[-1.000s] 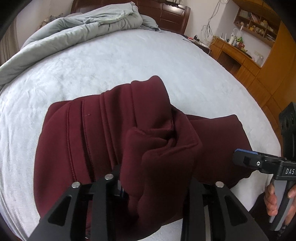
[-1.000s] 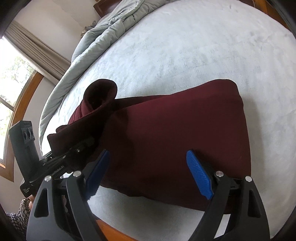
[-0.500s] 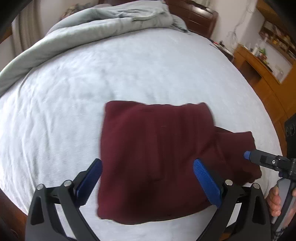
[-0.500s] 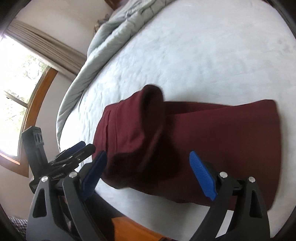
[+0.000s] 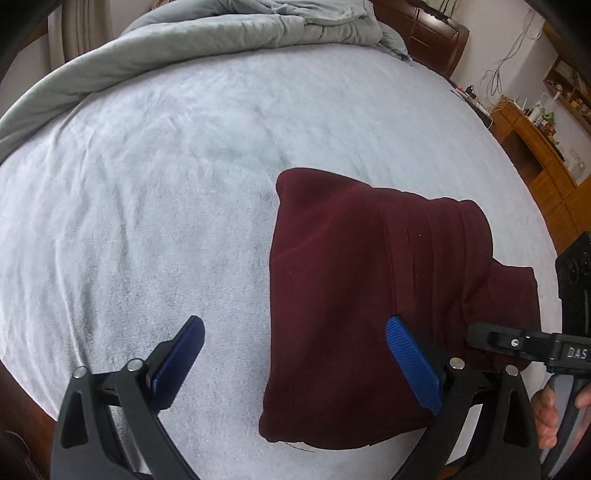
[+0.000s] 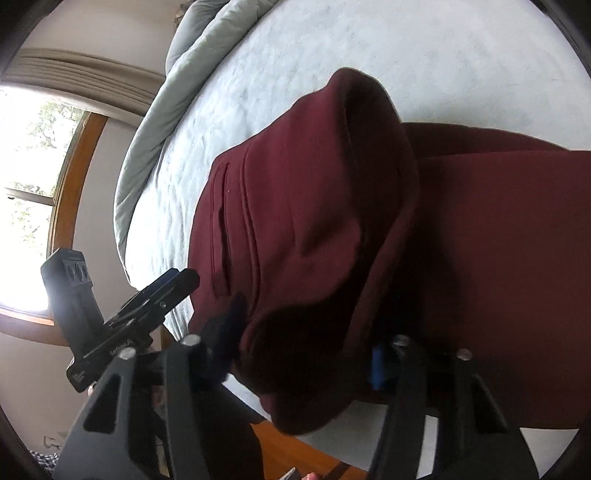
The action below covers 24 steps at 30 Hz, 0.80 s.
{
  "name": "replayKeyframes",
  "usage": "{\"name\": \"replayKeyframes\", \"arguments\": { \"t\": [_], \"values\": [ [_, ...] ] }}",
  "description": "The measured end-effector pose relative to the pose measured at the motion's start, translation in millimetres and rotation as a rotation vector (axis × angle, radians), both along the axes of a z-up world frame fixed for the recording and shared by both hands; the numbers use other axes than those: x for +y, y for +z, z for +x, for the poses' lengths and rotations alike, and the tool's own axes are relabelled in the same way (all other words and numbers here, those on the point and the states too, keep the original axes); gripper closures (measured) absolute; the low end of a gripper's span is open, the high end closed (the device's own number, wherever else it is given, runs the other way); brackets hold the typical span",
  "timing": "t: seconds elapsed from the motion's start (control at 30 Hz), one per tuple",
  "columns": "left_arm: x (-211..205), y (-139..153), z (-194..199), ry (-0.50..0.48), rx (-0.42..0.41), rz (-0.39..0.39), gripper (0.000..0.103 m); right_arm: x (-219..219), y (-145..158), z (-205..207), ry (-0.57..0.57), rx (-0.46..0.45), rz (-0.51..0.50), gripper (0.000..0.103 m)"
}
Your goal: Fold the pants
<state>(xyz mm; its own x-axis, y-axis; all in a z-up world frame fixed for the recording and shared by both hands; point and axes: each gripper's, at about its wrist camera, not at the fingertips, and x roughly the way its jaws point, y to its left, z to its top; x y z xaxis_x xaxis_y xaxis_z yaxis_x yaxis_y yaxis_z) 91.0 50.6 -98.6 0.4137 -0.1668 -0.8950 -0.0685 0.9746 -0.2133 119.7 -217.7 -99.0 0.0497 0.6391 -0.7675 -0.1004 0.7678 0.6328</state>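
The maroon pants [image 5: 369, 295] lie folded in a thick square near the bed's front edge. My left gripper [image 5: 295, 354] is open and empty, hovering over the pants' left edge. In the right wrist view the pants [image 6: 332, 206] bulge close to the camera, and my right gripper [image 6: 306, 350] straddles the near folded edge with cloth between its fingers. Its blue pads are mostly hidden by the cloth, so its closure is unclear. The right gripper also shows in the left wrist view [image 5: 480, 338], at the pants' right side.
A pale grey sheet [image 5: 166, 166] covers the bed. A grey duvet [image 5: 221, 33] is bunched along the far edge. A wooden headboard [image 5: 436, 33] and cabinets [image 5: 535, 155] stand at the right. A window [image 6: 29, 177] is at the left.
My left gripper let go of the pants, opened and moved back left. The pants dropped into a folded square. My right gripper moved in onto the near folded edge.
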Motion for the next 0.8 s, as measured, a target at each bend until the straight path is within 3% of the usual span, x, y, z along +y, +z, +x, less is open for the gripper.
{"name": "replayKeyframes", "arguments": {
  "t": [0.03,0.13,0.5,0.8],
  "values": [
    [1.4,0.4,-1.2,0.002,-0.001,0.002,0.004,2.4,3.7,-0.6,0.014,-0.025,-0.011,0.067],
    [3.9,1.5,-3.9,0.014,0.001,-0.003,0.004,-1.1,19.5,-2.9,0.029,-0.082,0.011,0.079],
    [-14.3,20.6,-4.1,-0.008,-0.016,-0.009,0.004,-50.9,82.6,-8.5,-0.012,-0.209,0.056,0.081],
    [-61.5,30.0,4.6,-0.100,-0.026,-0.025,0.004,-118.8,97.3,-7.2,-0.085,-0.240,-0.009,0.081]
  ]
}}
